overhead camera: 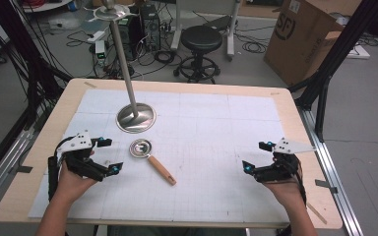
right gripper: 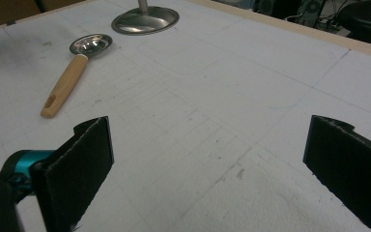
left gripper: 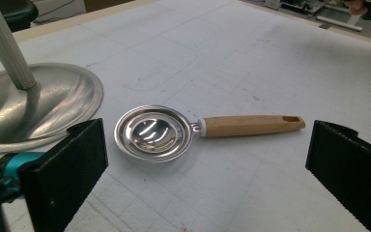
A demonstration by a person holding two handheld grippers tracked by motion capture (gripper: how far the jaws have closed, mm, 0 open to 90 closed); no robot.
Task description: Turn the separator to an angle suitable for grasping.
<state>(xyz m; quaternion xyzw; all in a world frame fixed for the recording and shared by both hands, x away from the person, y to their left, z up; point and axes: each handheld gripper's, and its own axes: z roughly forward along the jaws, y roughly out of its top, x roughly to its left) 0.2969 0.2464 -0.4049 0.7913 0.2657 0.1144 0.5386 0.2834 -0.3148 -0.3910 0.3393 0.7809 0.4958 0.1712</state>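
A small steel ladle with a wooden handle (overhead camera: 152, 161) lies flat on the white mat, bowl toward the metal stand. In the left gripper view the ladle (left gripper: 193, 130) rests ahead of the wide-apart jaws, handle pointing right. My left gripper (overhead camera: 109, 156) is open just left of the bowl, holding nothing. My right gripper (overhead camera: 257, 156) is open at the mat's right side, far from the ladle (right gripper: 72, 70), with bare mat between its jaws. A metal stand (overhead camera: 135, 117) with a round base and slanted pole rises behind the ladle.
The stand's base (left gripper: 29, 108) sits close on the left in the left gripper view. The white gridded mat (overhead camera: 211, 132) covers a wooden table. Beyond the far edge stand a black stool (overhead camera: 200, 46), a cardboard box (overhead camera: 305, 34) and floor cables.
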